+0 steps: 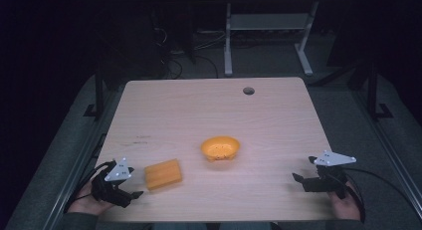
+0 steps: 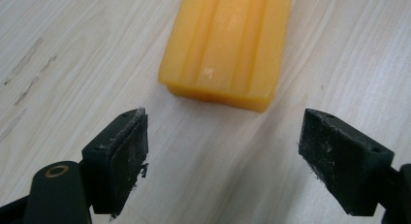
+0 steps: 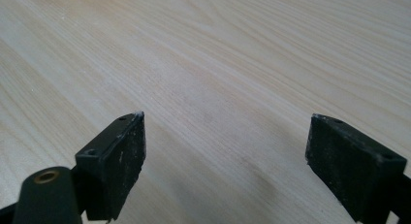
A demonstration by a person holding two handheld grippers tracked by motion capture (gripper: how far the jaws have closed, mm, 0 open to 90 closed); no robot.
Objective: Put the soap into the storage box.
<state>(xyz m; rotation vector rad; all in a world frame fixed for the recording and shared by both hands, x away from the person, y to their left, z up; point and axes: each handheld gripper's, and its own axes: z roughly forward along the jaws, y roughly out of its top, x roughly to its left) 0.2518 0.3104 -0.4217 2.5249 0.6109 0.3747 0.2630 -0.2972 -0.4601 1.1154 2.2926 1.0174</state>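
Left gripper [image 1: 130, 189] is the one I'm working, jaws spread wide and holding nothing, with the orange block [image 1: 162, 173] lying on the table [image 1: 278, 115] just ahead of it, apart from the tips. From the left gripper view I read the block's [image 2: 228, 44] long axis running straight away between the jaws, ribs lengthwise. Farther off, my right gripper [image 1: 304, 171] hangs equally wide and empty, and the high view adds the orange bowl [image 1: 220, 148] beyond the block.

Dim high view, room black around a softly lit table [image 1: 164, 110]; gripper views brighter, even overhead light, faint soft shadows; small glare spot on the block [image 2: 209, 71]; near pads [image 2: 127, 151] slightly soft, wood grain sharp
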